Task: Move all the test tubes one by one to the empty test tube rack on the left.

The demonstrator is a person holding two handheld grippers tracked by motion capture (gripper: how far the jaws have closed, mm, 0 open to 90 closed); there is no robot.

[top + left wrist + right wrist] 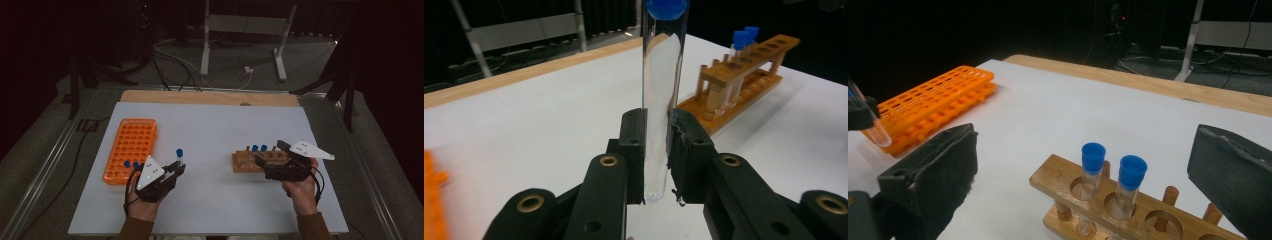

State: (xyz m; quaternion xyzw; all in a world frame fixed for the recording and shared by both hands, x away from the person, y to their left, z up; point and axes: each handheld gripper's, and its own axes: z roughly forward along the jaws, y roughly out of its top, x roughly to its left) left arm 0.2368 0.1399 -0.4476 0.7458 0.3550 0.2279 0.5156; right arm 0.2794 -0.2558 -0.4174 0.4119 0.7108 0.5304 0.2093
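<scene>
My left gripper [176, 167] is shut on a clear test tube [179, 155] with a blue cap, held upright just right of the orange rack [131, 145]. In the left gripper view the tube [661, 100] stands between the black pads [634, 150], its round bottom just above the table. Two blue-capped tubes [131, 164] sit in the orange rack's near end. My right gripper [269, 153] is open, its jaws on either side of the wooden rack [245, 161]. That wooden rack [1148, 210] holds two blue-capped tubes [1093, 162] [1132, 177].
The white table top [215, 125] has a wooden strip [210, 97] along its far edge. Cables and a metal stand [245, 25] lie on the floor beyond. In the right gripper view the orange rack [933, 105] lies at the far left.
</scene>
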